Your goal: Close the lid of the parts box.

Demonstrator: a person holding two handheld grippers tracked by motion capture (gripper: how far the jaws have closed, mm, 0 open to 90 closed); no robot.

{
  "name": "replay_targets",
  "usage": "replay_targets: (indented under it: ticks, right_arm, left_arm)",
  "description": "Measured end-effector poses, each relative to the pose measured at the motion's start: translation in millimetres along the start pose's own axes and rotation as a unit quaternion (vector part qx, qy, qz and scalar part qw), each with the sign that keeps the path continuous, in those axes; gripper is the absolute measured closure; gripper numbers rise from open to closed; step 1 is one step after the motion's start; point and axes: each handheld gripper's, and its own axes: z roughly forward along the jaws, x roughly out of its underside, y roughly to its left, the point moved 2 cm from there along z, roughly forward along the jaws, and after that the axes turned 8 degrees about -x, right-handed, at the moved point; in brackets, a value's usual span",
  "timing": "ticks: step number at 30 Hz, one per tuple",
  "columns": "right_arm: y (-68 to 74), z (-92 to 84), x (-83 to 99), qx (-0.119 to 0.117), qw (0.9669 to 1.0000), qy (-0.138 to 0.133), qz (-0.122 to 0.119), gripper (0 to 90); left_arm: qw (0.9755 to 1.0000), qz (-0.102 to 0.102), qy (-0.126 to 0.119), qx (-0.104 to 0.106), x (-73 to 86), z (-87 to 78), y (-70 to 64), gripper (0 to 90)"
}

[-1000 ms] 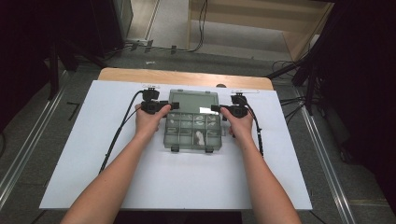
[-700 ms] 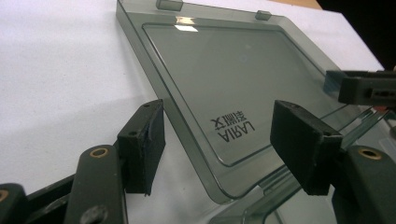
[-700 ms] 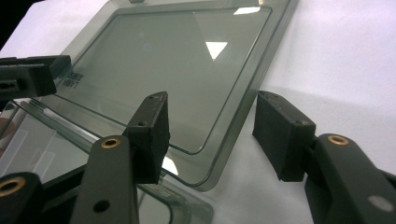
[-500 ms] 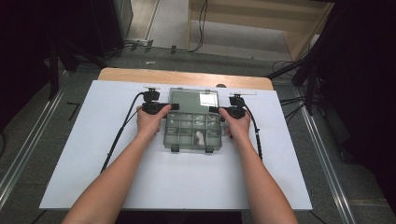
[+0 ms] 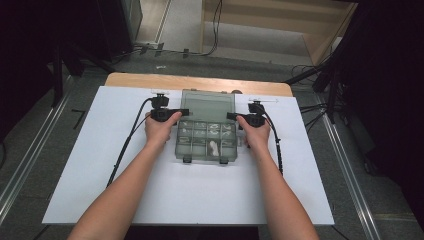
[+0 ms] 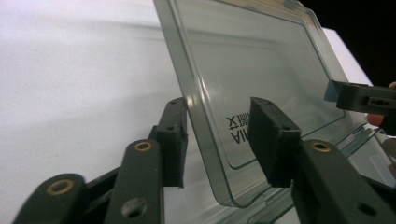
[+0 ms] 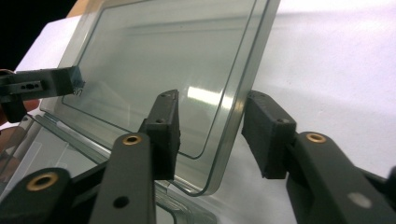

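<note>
Flanking the box's raised lid (image 5: 208,105), both hands hold closing jaws astride its edges, not yet touching.

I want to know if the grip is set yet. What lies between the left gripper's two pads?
In the left gripper view, the edge of the box's clear lid stands between the left gripper's pads; its jaws have just been closing, with a gap left on the inner side.

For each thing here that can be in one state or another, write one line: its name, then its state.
Clear smoky plastic compartment box: open.
Its hinged transparent lid: raised, tilted back.
Left gripper: jaws astride the lid's edge, just been closing, pads not pressing.
Right gripper: the same on the opposite edge.
</note>
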Motion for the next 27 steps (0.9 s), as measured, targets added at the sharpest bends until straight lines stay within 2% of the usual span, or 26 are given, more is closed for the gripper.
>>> replay_targets:
  ticks: [2,5,7,11,13,16,20,21,23,27]
  right_arm:
    - [-0.4,-2.9,-0.4,-0.003,1.0000,-0.003,-0.004,60.1]
    - [2.3,-8.8,-1.3,-0.001,0.9998,-0.015,-0.013,65.9]
    - [4.3,-12.0,-1.3,0.002,0.9995,-0.022,-0.022,69.1]
    - [6.8,-19.2,-1.5,-0.002,0.9988,-0.035,-0.034,76.0]
    - [7.6,-22.6,-1.4,-0.005,0.9983,-0.037,-0.044,80.9]
    - [9.6,-25.2,-0.2,0.003,0.9974,-0.040,-0.060,81.4]
    - [12.6,-25.4,1.2,0.014,0.9966,-0.046,-0.067,81.5]
    - [12.6,-25.4,1.2,0.014,0.9966,-0.046,-0.067,81.5]
    - [13.6,-26.7,2.5,0.016,0.9953,-0.048,-0.083,81.7]
    - [15.0,-27.6,3.1,0.022,0.9942,-0.049,-0.093,81.8]
  left_arm:
    - [1.0000,0.003,-0.008,0.005,-0.3,-2.3,0.8,63.4]
    - [0.9991,0.024,-0.032,0.010,0.3,-7.6,0.6,66.3]
    - [0.9986,0.029,-0.042,0.016,0.0,-10.9,1.2,69.3]
    - [0.9978,0.037,-0.050,0.022,-1.2,-15.6,1.1,74.3]
    - [0.9969,0.052,-0.055,0.024,-2.3,-19.4,0.7,75.9]
    - [0.9955,0.075,-0.058,0.012,-2.1,-21.7,-2.5,76.6]
    - [0.9955,0.078,-0.054,0.007,-2.8,-24.2,-2.1,78.6]
    - [0.9955,0.078,-0.054,0.007,-2.8,-24.2,-2.1,81.7]
    - [0.9952,0.081,-0.055,0.004,-3.2,-25.0,-2.0,82.0]
    - [0.9947,0.081,-0.064,-0.007,-4.9,-26.1,-4.9,78.4]
